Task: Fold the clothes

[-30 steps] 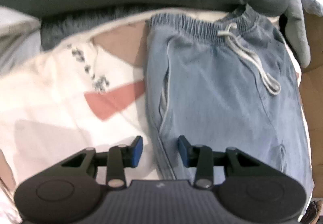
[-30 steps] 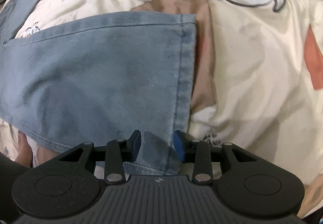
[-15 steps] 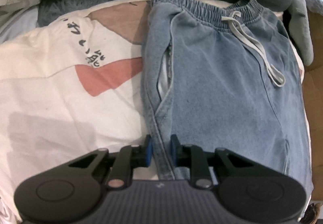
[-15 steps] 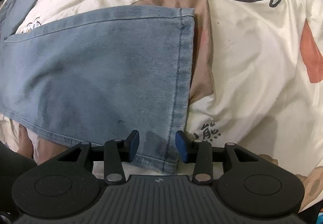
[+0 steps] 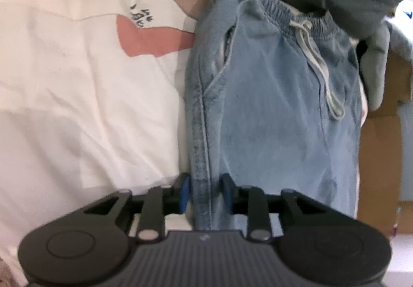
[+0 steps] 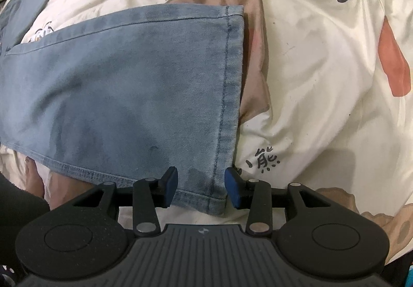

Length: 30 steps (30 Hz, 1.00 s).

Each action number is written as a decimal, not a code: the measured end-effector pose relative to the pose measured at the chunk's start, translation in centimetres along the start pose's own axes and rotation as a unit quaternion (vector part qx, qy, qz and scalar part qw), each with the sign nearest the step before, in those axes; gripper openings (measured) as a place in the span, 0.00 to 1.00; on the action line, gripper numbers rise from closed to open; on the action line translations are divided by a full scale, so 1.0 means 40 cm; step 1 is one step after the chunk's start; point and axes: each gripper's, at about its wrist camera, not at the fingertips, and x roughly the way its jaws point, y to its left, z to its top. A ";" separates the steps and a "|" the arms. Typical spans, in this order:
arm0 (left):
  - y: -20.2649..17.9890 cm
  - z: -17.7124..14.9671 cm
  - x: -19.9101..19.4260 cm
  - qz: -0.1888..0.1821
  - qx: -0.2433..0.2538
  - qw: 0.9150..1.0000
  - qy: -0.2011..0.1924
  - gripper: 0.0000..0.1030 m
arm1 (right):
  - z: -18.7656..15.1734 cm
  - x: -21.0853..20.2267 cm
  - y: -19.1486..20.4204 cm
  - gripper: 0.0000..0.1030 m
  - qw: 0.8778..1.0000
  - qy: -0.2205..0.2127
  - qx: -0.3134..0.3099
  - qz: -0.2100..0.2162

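Left claw: the left claw is pinched on the side seam of the jeans, both blue pads pressing the denim edge.
Right claw: the right claw is spread apart, one pad over the leg fabric, the other just past the hem corner; nothing is clamped.
Jeans: they lie flat on the quilt, stretching ahead of both claws, waistband and drawstring far ahead of the left claw, the leg end straight ahead of the right one.
Done: the legs look laid one on the other, so a lengthwise fold seems made.
Left: the crosswise folds appear still to come; the right side has no grip yet.
Left pose: low, nearly level with the cloth, pointing along the seam toward the waist.
Right pose: low, just above the leg's near corner, the pads straddling it.
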 end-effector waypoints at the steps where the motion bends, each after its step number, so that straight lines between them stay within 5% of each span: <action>1: 0.004 0.000 0.001 -0.006 -0.006 1.000 -0.002 0.31 | 0.001 -0.004 0.001 0.46 1.000 -0.001 -0.001 0.001; 5: -0.006 0.001 0.007 -0.031 -0.036 0.999 -0.009 0.36 | 0.005 -0.015 0.005 0.46 1.000 -0.005 -0.002 0.000; 11: -0.040 -0.011 -0.030 -0.118 -0.019 0.993 -0.026 0.36 | 0.004 -0.031 -0.010 0.46 0.999 -0.023 0.028 0.013; 17: -0.025 -0.020 -0.043 -0.120 -0.017 0.992 -0.027 0.36 | -0.016 -0.022 -0.025 0.46 0.999 -0.021 0.045 0.017; 23: -0.027 -0.017 -0.015 -0.128 -0.019 0.991 -0.027 0.14 | -0.030 -0.016 -0.031 0.46 0.999 -0.015 0.046 0.018; 30: -0.046 -0.023 -0.032 -0.090 0.006 0.995 -0.032 0.10 | -0.025 -0.004 -0.028 0.46 0.999 -0.012 0.046 0.026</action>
